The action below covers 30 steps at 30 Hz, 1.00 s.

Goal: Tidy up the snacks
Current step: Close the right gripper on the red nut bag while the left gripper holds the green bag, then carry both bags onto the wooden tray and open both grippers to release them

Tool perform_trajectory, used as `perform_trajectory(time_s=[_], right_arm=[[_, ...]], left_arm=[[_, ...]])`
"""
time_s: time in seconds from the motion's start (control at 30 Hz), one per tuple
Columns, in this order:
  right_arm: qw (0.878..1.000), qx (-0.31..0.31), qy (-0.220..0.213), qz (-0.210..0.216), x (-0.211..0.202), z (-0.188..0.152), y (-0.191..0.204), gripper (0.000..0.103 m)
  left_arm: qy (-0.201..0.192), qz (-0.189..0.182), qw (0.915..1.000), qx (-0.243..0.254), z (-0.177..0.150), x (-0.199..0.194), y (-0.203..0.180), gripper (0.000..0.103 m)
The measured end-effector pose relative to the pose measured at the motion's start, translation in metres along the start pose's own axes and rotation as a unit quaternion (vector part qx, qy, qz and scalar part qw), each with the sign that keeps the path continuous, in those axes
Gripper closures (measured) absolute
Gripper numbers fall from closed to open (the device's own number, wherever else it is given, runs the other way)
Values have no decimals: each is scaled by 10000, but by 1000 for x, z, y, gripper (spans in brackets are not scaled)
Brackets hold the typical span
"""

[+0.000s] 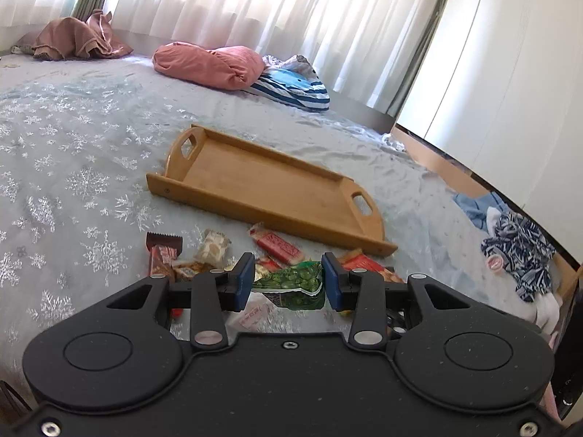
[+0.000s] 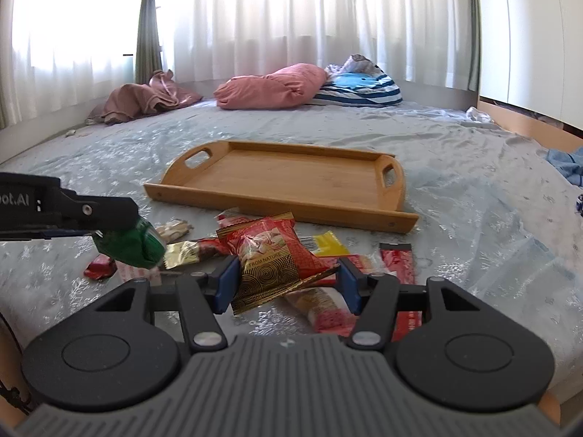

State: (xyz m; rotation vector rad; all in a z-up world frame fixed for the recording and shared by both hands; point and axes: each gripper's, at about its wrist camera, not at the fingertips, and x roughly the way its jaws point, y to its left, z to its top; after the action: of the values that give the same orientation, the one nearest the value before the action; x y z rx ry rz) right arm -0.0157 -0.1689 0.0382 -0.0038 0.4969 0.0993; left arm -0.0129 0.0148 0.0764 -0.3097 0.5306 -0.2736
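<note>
A snowflake-patterned bedspread (image 2: pixel 455 196) carries the wooden handled tray (image 2: pixel 291 178); snack packets lie scattered just before it; the right gripper (image 2: pixel 288 284) clamps a red-and-gold packet (image 2: pixel 269 258); the left gripper (image 1: pixel 288 276) clamps a green packet (image 1: pixel 295 280).

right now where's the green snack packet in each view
Left wrist: green snack packet low centre, between the left tongs.
Right wrist: same packet at left, under the left tongs.
Shared landmark: wooden tray beyond the snacks.
</note>
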Motion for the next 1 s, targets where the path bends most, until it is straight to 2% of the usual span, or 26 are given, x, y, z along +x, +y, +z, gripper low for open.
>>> perform_trajectory(time_s=[0.27, 0.73, 0.87, 1.0], right_arm=[[9996, 185, 41, -196, 8, 12, -18, 42], [9983, 531, 49, -216, 38, 69, -57, 42], [9975, 648, 206, -203, 59, 88, -68, 42], [9939, 941, 567, -54, 84, 103, -80, 42]], left_arm=[[-166, 74, 9998, 8, 28, 12, 10, 66], [-259, 227, 9991, 232, 92, 54, 11, 66], [-183, 337, 9987, 350, 111, 75, 11, 66], [-32, 315, 9983, 483, 129, 106, 12, 66]])
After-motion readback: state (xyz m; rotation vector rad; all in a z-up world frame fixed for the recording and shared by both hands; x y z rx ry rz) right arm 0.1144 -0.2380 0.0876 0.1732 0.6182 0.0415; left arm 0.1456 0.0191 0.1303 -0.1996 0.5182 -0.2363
